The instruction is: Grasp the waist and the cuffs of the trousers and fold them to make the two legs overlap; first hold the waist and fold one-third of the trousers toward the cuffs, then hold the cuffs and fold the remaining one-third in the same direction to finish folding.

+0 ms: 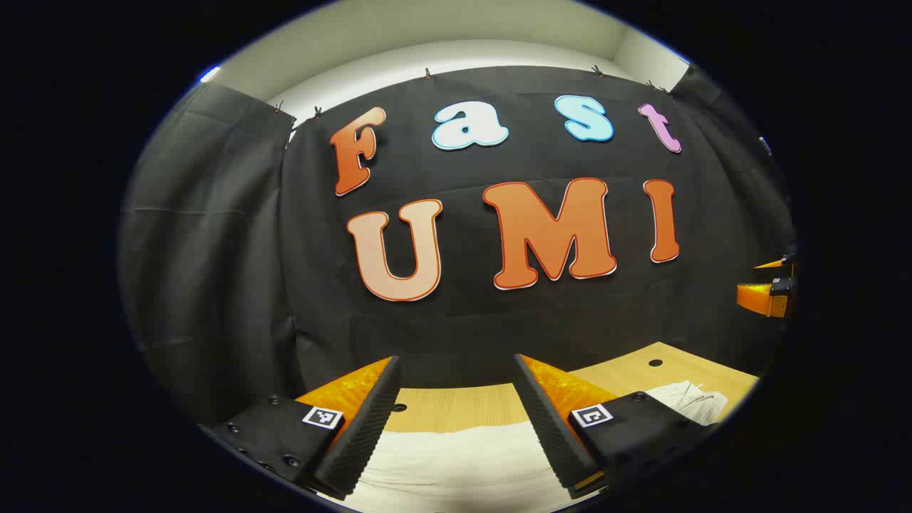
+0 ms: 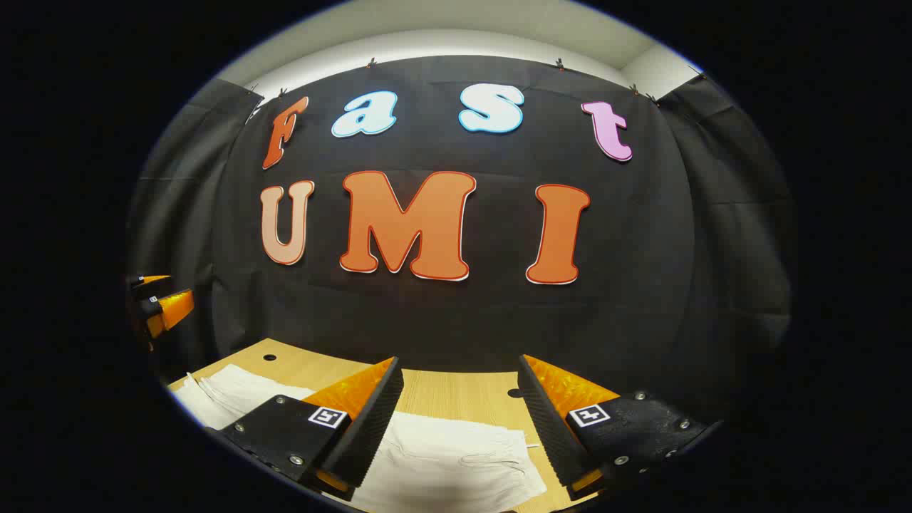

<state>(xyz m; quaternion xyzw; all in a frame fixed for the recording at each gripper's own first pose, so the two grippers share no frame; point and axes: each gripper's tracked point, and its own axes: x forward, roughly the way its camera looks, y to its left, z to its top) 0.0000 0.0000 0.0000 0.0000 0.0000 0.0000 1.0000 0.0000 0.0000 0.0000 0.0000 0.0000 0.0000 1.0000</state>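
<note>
Two wide-open claws, left claw (image 1: 456,370), right claw (image 2: 459,370), above white trousers (image 2: 456,463) on table (image 2: 456,392)

Your white trousers (image 2: 456,463) lie flat on the counter (image 2: 456,392), spread beneath and between both tongs, with the drawstring waist toward the right tongs (image 2: 459,420).

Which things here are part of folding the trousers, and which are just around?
Part of the job:
- white trousers, lying on the table
- left gripper, open above the cloth
- right gripper, open above the cloth

Just around:
- wooden table, with small round holes
- black curtain at the back
</note>
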